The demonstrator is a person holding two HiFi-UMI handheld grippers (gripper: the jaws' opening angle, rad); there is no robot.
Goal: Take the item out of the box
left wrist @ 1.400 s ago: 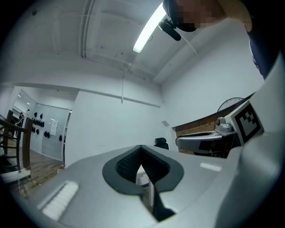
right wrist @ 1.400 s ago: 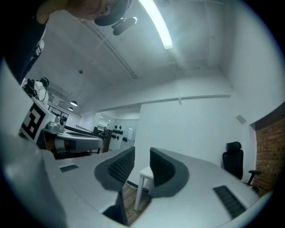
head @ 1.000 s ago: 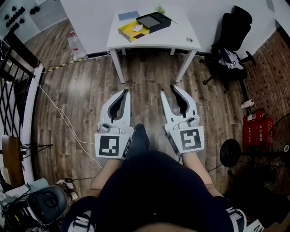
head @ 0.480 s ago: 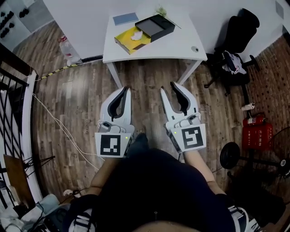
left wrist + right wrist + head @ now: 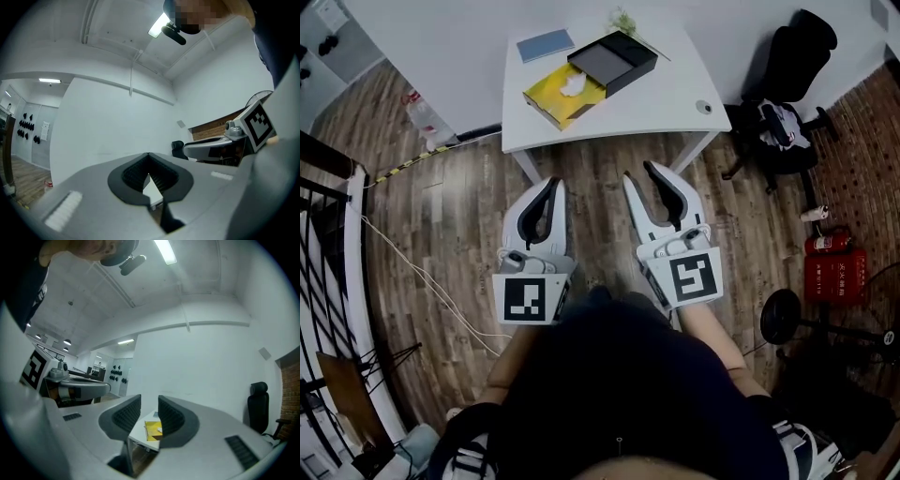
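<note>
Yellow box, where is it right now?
Head view, top centre: the yellow box lies on the left half of the white table, against the black box to its right.

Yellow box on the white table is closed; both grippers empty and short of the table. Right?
No: the yellow box is open, a white item showing inside and a black tray beside it, per the head view. The rest stands: it sits on the white table, and the left gripper and right gripper are empty, short of it.
</note>
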